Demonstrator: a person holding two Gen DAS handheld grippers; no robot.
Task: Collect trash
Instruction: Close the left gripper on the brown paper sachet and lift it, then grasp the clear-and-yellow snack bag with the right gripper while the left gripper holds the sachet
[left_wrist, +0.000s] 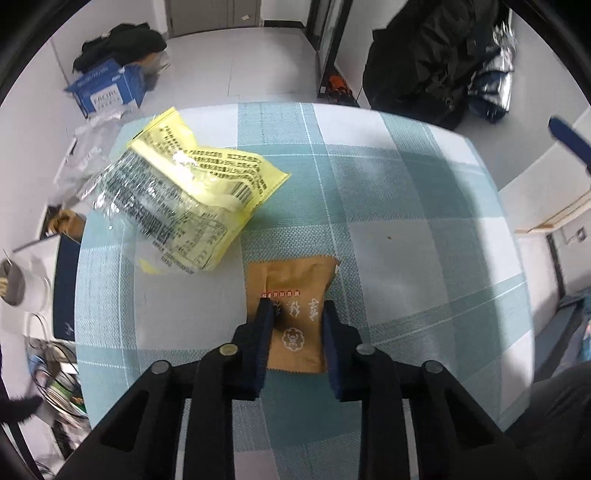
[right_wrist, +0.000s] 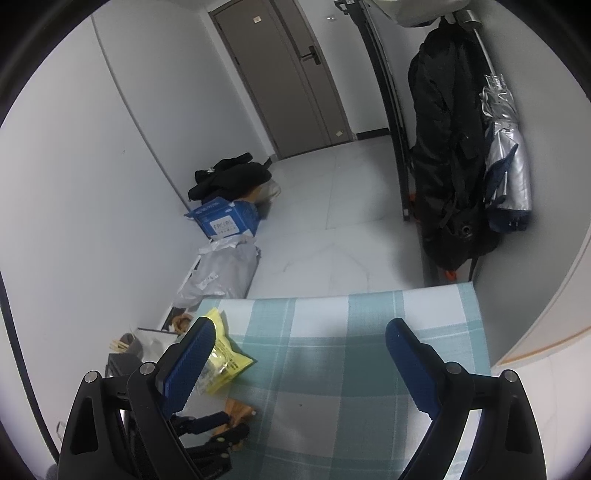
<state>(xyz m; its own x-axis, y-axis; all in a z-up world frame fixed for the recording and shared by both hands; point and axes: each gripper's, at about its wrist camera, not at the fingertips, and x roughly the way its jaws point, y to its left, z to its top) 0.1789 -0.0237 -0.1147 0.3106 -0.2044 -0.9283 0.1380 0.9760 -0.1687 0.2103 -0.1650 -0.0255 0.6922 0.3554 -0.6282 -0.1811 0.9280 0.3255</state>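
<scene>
Checked teal-and-white cloth covered the tabletop (left_wrist: 406, 206), which filled the ground beneath both pairs of fingers. Beyond its far edge, ahead of the right fingers, a black coat (right_wrist: 447, 158) hung on the wall, and a blue box (right_wrist: 225, 221) sat on the floor off to their left. On the cloth, ahead and to the left of the left fingers, lay a crumpled yellow bag (left_wrist: 184, 195) with clear film and printed text. Directly ahead of it, a brown packet (left_wrist: 295, 314) lay flat on the cloth, with the left gripper (left_wrist: 297, 308) lowered over it: one finger stood at each side of the packet, tips about halfway up its length, partly open and close to its edges. Whether they actually pinched it could not be told. The right gripper (right_wrist: 301, 326) hovered above the tabletop with its blue fingers spread wide and nothing between them; the yellow bag showed just past its left finger, and the left gripper with the brown packet lay below that finger.
</scene>
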